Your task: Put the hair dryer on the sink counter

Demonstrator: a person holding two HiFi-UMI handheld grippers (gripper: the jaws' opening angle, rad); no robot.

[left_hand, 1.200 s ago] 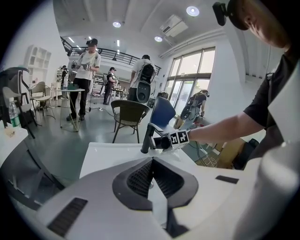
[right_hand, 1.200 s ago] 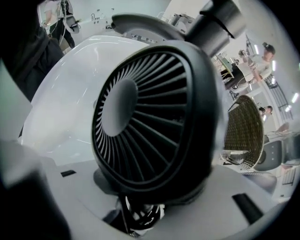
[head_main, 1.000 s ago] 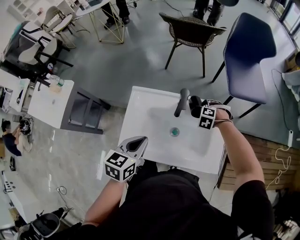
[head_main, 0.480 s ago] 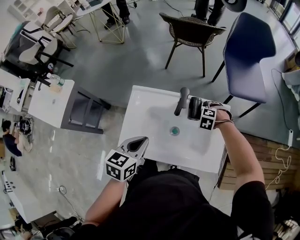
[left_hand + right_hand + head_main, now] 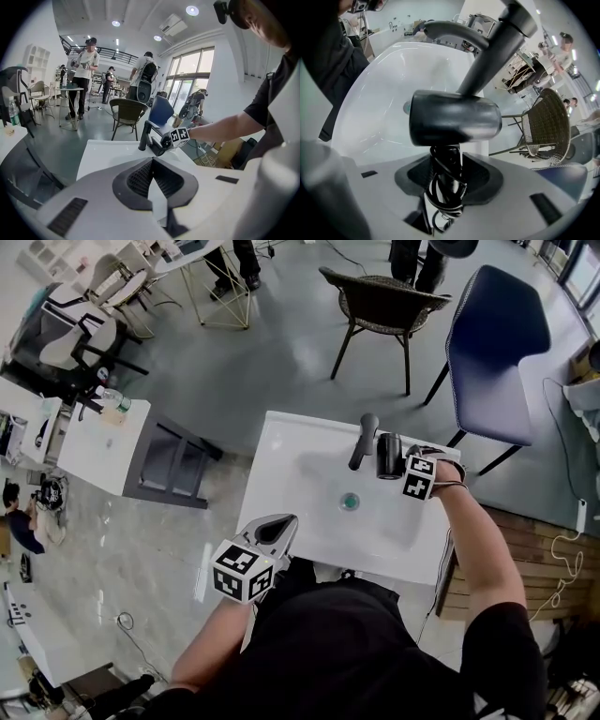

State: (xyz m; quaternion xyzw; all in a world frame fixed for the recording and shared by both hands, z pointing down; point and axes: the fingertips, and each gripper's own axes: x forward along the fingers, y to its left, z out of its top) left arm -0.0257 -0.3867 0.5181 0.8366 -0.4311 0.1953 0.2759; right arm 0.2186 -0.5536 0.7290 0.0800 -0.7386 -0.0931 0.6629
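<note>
- The person's dark-clad torso fills the bottom of the head view, with both forearms reaching forward over a white table (image 5: 281, 442) that has a basin (image 5: 314, 486) sunk into it.
- The left gripper (image 5: 277, 524) hangs at the near edge of the table, on the person's left. Its own view shows its jaws pressed together at the tips with nothing between them (image 5: 152, 161).
- A round drain (image 5: 350, 503) sits in the middle of the basin.
- The right gripper (image 5: 399, 466) reaches to the far right side of the table, behind the basin.
- Its jaws are closing on the handle of the black hair dryer (image 5: 454, 123). A black cord (image 5: 446, 185) is wound round that handle, and the pads press against it on both sides.
- The hair dryer (image 5: 387, 455) is at the back rim of the table, just beside the dark faucet (image 5: 364, 440). Its barrel lies crosswise to the jaws.
- No view shows whether the hair dryer rests on the table or is held just above it.
- Beyond the table, on the grey floor, stand a wicker chair (image 5: 384, 301) and a blue chair (image 5: 497, 343).
- Farther back in the left gripper view, several people (image 5: 86, 70) stand in a bright room.
</note>
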